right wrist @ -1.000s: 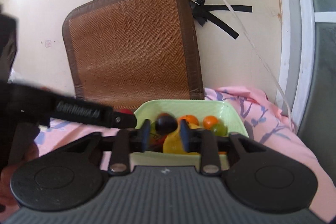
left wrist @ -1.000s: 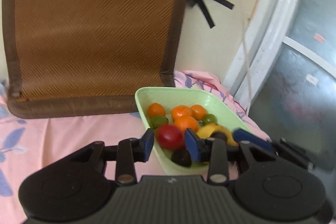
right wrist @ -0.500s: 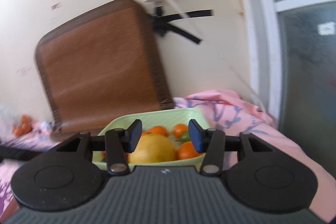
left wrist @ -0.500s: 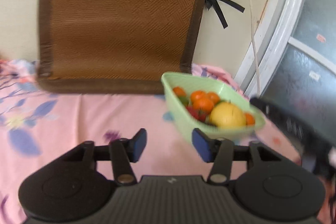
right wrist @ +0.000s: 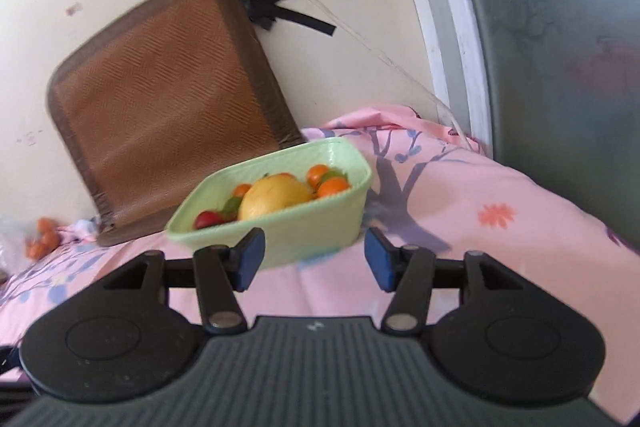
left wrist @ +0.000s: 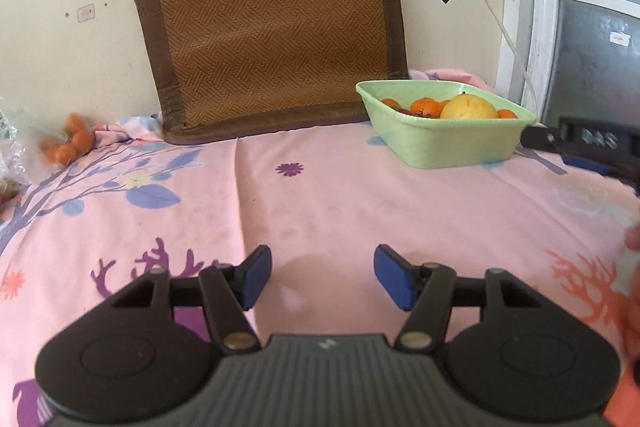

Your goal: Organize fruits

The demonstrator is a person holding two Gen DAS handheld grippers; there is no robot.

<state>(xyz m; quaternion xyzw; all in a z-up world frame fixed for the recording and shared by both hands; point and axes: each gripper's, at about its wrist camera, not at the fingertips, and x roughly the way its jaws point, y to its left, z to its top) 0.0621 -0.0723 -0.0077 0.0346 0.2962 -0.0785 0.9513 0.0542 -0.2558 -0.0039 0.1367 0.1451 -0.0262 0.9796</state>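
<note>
The left gripper (left wrist: 322, 277) hangs with its blue pads spread wide and nothing between them, above the pink floral cloth (left wrist: 320, 203) and well apart from the green basin (left wrist: 444, 143) that sits near the brown woven mat (left wrist: 272, 27) leaning on the wall. The right gripper (right wrist: 314, 259) is likewise spread apart and empty, just in front of the basin's near wall. In the basin lie a large yellow fruit (right wrist: 276, 197), several small oranges (right wrist: 332, 187) and a red fruit (right wrist: 208, 219), while a few more oranges (left wrist: 70, 143) sit at the cloth's far left edge.
</note>
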